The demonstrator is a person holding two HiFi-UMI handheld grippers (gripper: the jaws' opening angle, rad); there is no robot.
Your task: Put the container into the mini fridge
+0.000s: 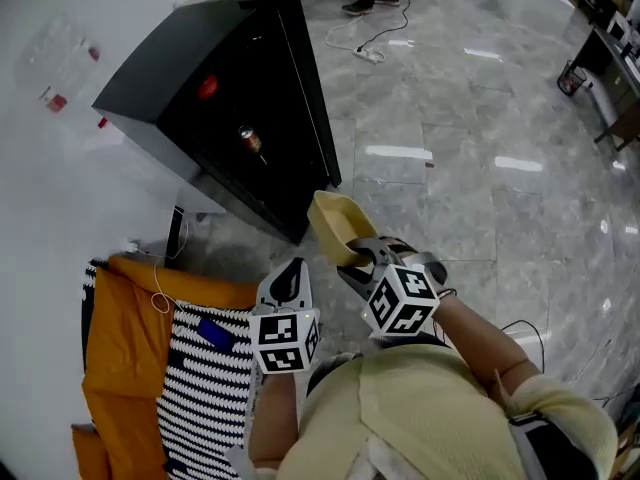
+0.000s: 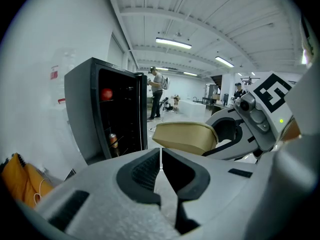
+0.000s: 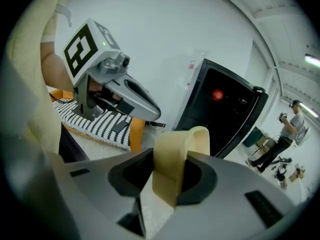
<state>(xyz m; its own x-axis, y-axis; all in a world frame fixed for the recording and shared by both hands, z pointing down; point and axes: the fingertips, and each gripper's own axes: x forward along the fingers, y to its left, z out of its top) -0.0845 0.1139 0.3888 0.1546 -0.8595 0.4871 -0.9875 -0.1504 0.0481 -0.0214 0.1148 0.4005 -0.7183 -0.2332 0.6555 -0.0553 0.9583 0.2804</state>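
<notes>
The right claw (image 3: 167,179) grips the wall of a tan container (image 3: 176,151) and holds it above the floor (image 1: 480,208), near the front of the open black fridge (image 1: 230,98). The left claw (image 2: 160,166) hangs just to the container's left, its jaws pressed together on nothing. Inside the fridge a can (image 1: 250,140) stands low down, and a red thing (image 1: 207,87), perhaps an apple, sits higher up. Under the left claw, a striped cloth (image 1: 205,378) lies over orange fabric (image 1: 120,348), close by the white wall.
</notes>
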